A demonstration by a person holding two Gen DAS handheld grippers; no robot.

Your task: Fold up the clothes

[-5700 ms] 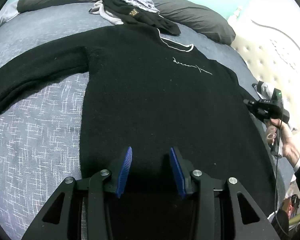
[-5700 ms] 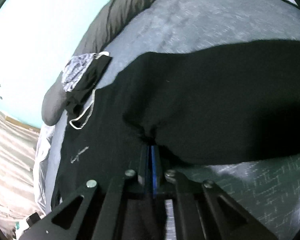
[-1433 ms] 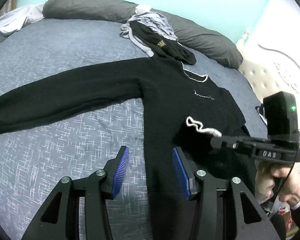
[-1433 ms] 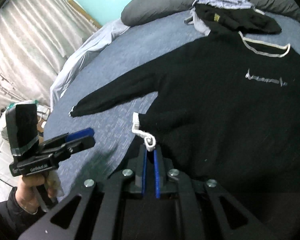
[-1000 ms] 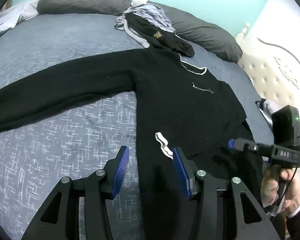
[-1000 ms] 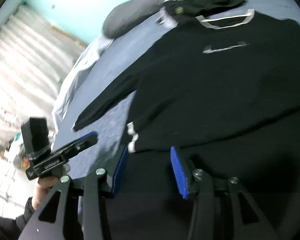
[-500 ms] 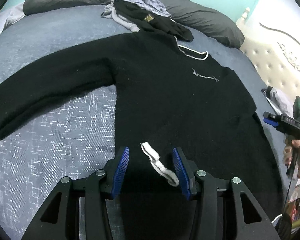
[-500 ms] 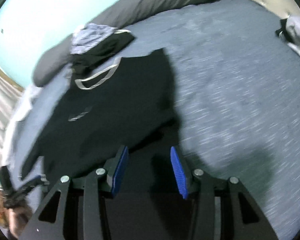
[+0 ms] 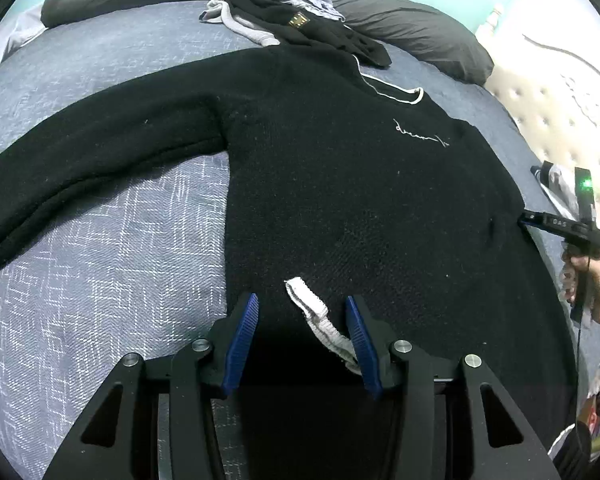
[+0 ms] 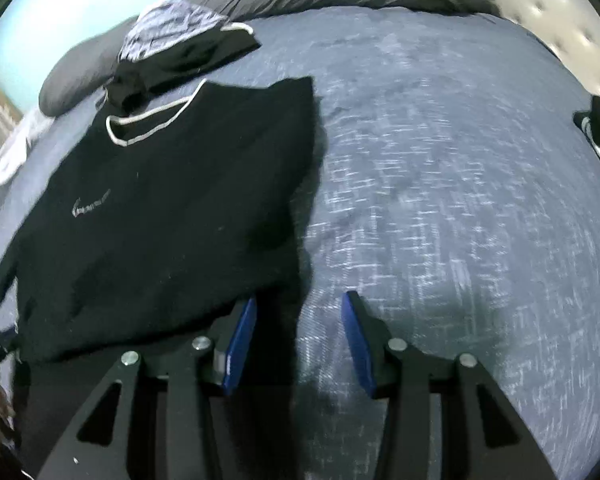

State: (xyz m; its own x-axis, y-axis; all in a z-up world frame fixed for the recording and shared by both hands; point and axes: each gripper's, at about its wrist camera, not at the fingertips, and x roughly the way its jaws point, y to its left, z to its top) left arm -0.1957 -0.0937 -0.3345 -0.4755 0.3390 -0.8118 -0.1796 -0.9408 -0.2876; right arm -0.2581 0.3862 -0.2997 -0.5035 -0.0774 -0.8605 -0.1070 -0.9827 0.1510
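Note:
A black sweater (image 9: 340,160) lies face up on the bed, its left sleeve (image 9: 80,168) stretched out sideways. The other sleeve is folded across the body, and its white cuff (image 9: 320,320) rests near the hem. My left gripper (image 9: 301,298) hovers open over that cuff, which sits between the fingers untouched. My right gripper (image 10: 299,298) is at the sweater's (image 10: 180,200) right side edge. Its jaws are closing, the black edge runs between them, and the pads do not press on it. The left wrist view shows that gripper (image 9: 528,220) at the garment's side.
A pile of other clothes (image 9: 284,8) lies at the head of the bed against dark grey pillows (image 9: 412,28). A tufted headboard (image 9: 560,100) stands to the right. Blue-grey bedspread (image 10: 440,200) stretches right of the sweater, with a dark item (image 10: 596,128) at its far edge.
My right gripper let go of the white cuff, opened, and swung to the sweater's right side edge. The left gripper came closer and lower over the dropped cuff.

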